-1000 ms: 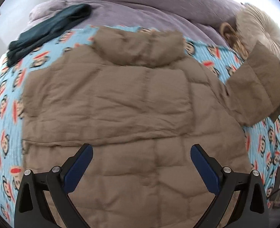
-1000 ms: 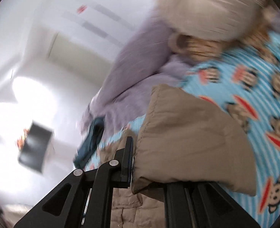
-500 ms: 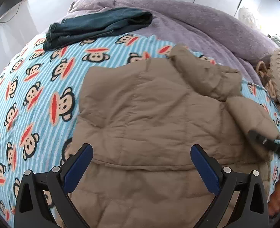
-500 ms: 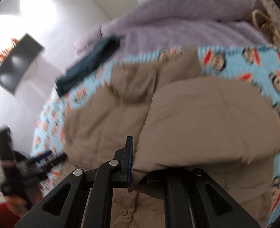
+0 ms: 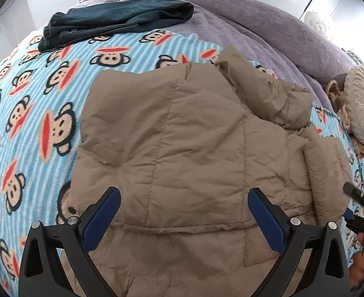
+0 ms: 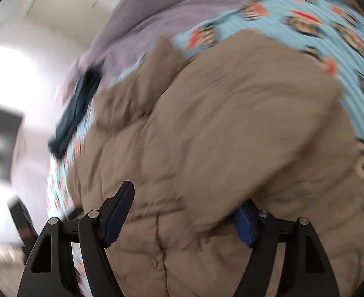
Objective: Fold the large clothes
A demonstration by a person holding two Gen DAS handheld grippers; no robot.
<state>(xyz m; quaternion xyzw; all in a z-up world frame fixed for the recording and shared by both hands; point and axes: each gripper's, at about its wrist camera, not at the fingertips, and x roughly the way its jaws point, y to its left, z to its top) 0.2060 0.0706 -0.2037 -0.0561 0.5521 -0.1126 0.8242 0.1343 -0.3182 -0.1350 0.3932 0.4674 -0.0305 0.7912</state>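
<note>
Item: tan quilted puffer jacket (image 5: 182,148), back up on the monkey-print blue fleece blanket (image 5: 33,113), sleeve laid across. My left claw (image 5: 182,217) gapes wide, empty; right claw (image 6: 182,217) spread, gripping nothing. Step, I judge: sleeves in — next, grasp the hem.

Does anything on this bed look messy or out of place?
Mostly tidy. The tan quilted puffer jacket lies slanted across the monkey-print blanket, its hood rumpled. Dark teal jeans sit loosely bunched near the top.
</note>
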